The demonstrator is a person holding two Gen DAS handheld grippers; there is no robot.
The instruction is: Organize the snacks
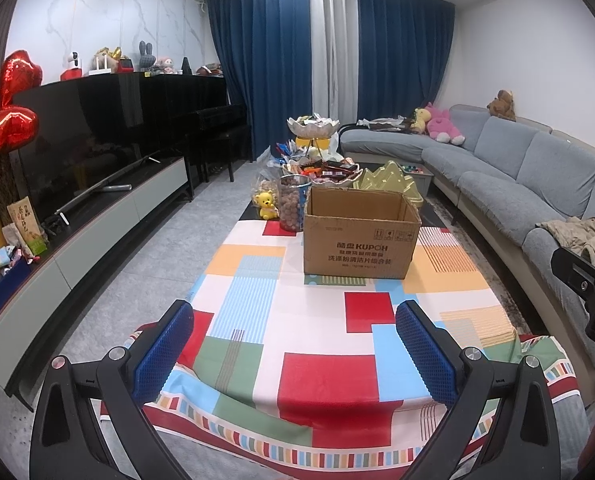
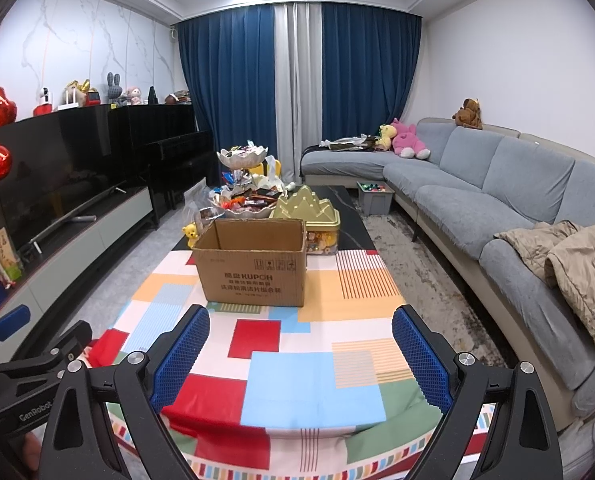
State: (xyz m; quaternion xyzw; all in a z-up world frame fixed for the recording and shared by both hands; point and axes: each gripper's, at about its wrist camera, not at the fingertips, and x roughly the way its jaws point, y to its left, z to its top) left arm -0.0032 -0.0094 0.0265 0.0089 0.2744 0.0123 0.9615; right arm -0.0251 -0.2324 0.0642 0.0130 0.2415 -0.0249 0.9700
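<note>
An open brown cardboard box (image 1: 361, 236) stands on the colourful tablecloth (image 1: 317, 344) in the middle of the table; it also shows in the right wrist view (image 2: 253, 264). Behind it lie a tiered dish of wrapped snacks (image 1: 317, 168) (image 2: 245, 196), a clear jar of brown snacks (image 1: 291, 202), a yellow bear figure (image 1: 266, 205) (image 2: 191, 234) and a gold tin (image 1: 393, 180) (image 2: 307, 210). My left gripper (image 1: 295, 320) is open and empty above the near table end. My right gripper (image 2: 301, 326) is open and empty beside it.
A grey sofa (image 2: 477, 192) with a tan jacket (image 2: 569, 256) runs along the right. A TV and low cabinet (image 1: 97, 184) line the left wall, with snack bags (image 1: 21, 228) at its near end. A grey storage bin (image 2: 373, 196) sits on the floor.
</note>
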